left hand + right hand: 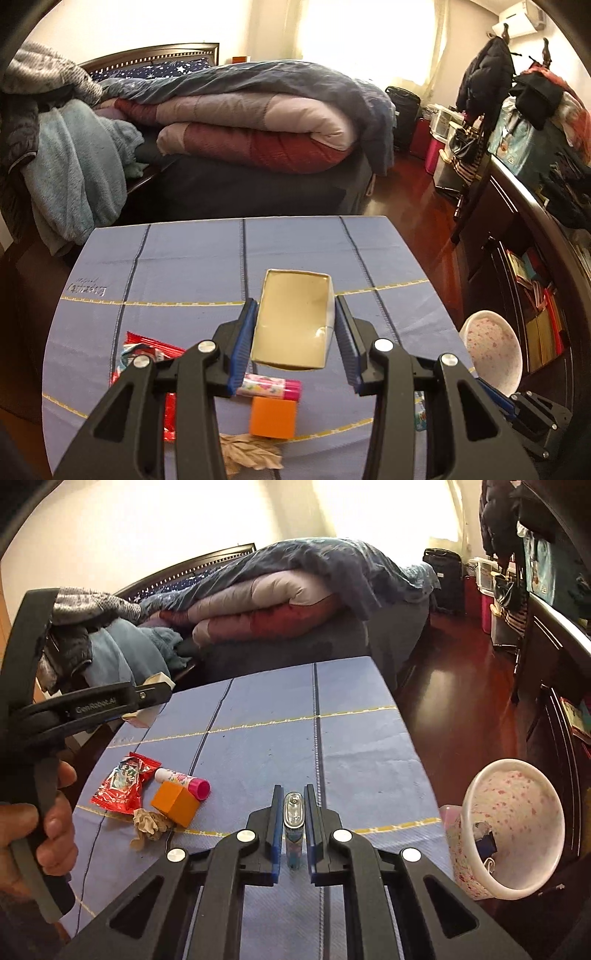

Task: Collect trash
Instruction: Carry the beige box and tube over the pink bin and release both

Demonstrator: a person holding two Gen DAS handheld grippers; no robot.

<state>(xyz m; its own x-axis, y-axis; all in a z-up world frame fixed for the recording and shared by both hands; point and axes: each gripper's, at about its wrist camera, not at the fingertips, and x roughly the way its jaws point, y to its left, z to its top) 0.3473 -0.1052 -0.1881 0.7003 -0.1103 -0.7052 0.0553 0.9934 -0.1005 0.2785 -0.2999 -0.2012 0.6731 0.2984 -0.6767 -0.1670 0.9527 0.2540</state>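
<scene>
Cardboard box [295, 317] is pinched by the left gripper [295, 345] and held above the blue table [184, 258], presumably for binning. A lighter [293, 827] lies between the slightly spread right gripper [293, 834] jaws; the speckled bin [517, 830] waits at three o'clock.

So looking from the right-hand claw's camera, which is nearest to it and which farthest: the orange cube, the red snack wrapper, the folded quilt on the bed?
From the right gripper:
1. Orange cube, just left on the blue cloth.
2. Red snack wrapper, further left, beyond the cube.
3. Folded pink-and-red quilt, far back on the bed.
</scene>
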